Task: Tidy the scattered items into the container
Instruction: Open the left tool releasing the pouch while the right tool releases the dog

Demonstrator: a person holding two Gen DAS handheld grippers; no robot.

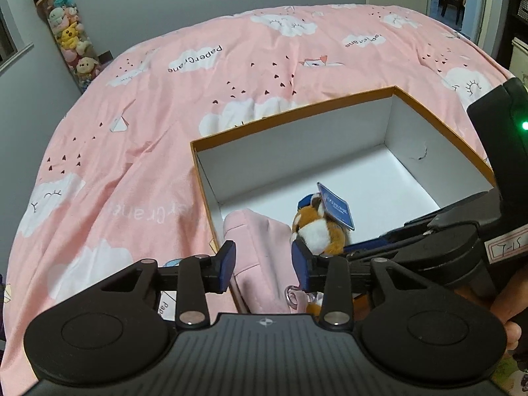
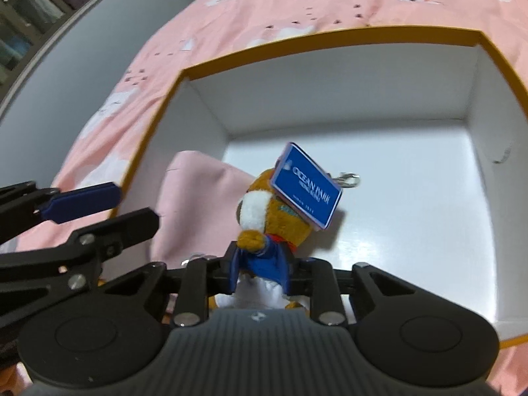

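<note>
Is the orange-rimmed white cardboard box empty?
No. The box holds a pink cloth and a brown plush toy.

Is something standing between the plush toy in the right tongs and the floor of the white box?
Nothing visible does. The right tongs grip the brown-and-white plush toy already inside the orange-rimmed white cardboard box; the folded pink cloth lies beside it, not under it.

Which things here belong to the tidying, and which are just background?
Job:
orange-rimmed white cardboard box
brown-and-white plush keychain with blue tag, in right gripper
pink fabric pouch, left gripper open over it

Background:
pink cloud-print bedspread
hanging column of soft toys
</note>
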